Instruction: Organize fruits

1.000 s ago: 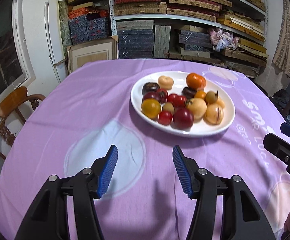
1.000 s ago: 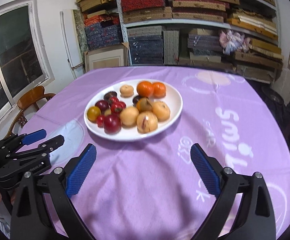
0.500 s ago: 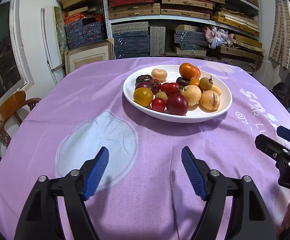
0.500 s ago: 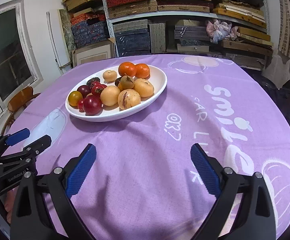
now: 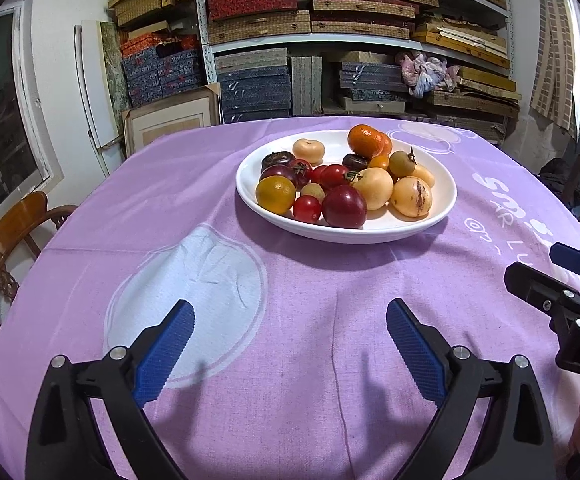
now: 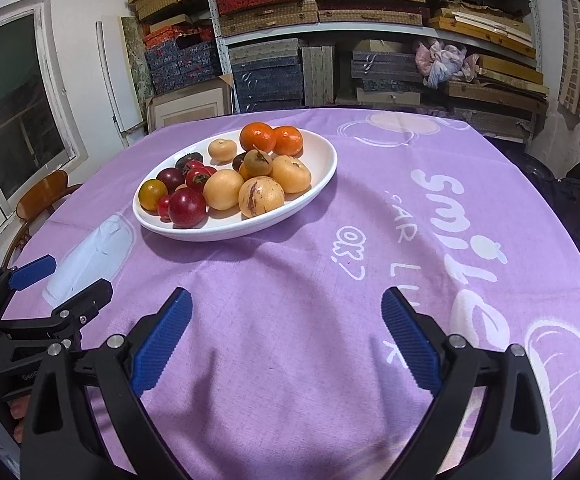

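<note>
White plate [image 5: 441, 216] beyond both tongs

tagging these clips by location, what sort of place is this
Probably a storeroom or back room of a home or shop, with a table set up in it. White metal shelves are packed with woven and cloth-covered flat boxes, a framed picture leans below them, and a purple printed tablecloth covers the table.

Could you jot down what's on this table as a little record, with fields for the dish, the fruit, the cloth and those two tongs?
dish: white plate, on the table, holding all the fruit
fruit: two oranges, pale yellow fruits, small red tomatoes, a dark red plum
cloth: purple tablecloth with white print
left tongs: just been opening, nothing between them
right tongs: open, empty
background: shelves of stacked boxes
</note>
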